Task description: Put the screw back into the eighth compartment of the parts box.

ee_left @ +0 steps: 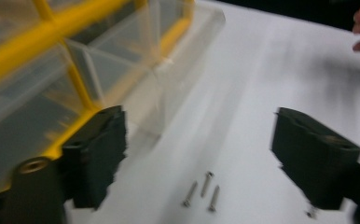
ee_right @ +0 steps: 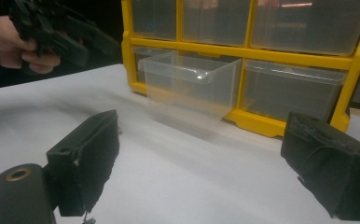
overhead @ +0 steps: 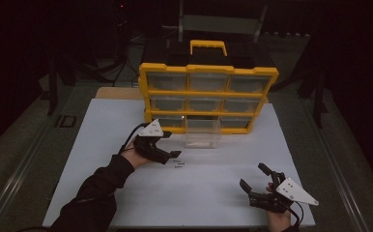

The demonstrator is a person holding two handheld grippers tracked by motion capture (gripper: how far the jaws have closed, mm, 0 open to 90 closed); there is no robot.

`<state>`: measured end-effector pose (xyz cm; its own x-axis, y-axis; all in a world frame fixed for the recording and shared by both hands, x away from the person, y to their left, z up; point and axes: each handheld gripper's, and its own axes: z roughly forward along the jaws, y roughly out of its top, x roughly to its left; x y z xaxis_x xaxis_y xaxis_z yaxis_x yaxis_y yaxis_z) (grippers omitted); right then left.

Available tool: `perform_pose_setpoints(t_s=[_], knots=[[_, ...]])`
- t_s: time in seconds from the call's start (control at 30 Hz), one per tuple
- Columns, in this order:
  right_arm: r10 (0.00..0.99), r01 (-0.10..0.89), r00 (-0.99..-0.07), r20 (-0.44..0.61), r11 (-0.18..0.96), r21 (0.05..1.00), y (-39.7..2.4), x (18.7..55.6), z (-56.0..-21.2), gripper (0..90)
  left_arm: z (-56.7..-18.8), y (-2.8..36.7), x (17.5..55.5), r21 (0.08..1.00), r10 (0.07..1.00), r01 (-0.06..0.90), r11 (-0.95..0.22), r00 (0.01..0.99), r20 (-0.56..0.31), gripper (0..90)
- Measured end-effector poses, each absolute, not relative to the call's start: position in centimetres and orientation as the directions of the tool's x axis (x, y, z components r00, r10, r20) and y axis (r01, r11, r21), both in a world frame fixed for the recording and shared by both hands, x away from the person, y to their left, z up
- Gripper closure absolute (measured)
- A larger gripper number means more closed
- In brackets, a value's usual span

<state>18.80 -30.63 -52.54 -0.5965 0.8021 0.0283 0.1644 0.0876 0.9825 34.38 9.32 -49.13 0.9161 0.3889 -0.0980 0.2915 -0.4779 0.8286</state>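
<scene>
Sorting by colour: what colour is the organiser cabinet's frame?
Yellow plastic frame around clear drawers, clearest in the high view.

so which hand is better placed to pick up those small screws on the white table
Left. The left tool hovers right beside the three small metal screws, which lie between its open jaws in the left gripper view. The right tool sits far off near the table's front edge.
</scene>
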Motion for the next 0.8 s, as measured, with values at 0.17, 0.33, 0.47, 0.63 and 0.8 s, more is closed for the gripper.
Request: perform_pose_setpoints(t_s=[0.17, 0.33, 0.47, 0.63, 0.8], knots=[[0.799, 0.166, -0.601, 0.028, 0.090, 0.982, -30.5, 18.8, -52.5, 11.5, -50.7, 8.7, 34.6, 0.778, 0.364, 0.305, -0.550, 0.925, -0.106, 31.6], [0.794, 0.168, -0.607, 0.030, 0.092, 0.981, -30.5, 18.8, -52.6, 11.6, -51.8, 8.5, 34.9, 0.739, 0.359, 0.316, -0.595, 0.927, -0.107, 46.0], [0.791, 0.169, -0.611, 0.029, 0.095, 0.981, -30.4, 18.8, -52.6, 11.6, -52.7, 8.1, 35.1, 0.711, 0.353, 0.324, -0.625, 0.929, -0.113, 53.4], [0.790, 0.170, -0.613, 0.029, 0.096, 0.981, -30.4, 18.8, -52.6, 11.6, -53.7, 7.5, 35.3, 0.680, 0.353, 0.330, -0.655, 0.929, -0.111, 60.9], [0.788, 0.170, -0.615, 0.029, 0.096, 0.981, -30.5, 18.9, -52.6, 11.6, -54.3, 7.1, 35.5, 0.661, 0.354, 0.330, -0.674, 0.930, -0.102, 69.3]])
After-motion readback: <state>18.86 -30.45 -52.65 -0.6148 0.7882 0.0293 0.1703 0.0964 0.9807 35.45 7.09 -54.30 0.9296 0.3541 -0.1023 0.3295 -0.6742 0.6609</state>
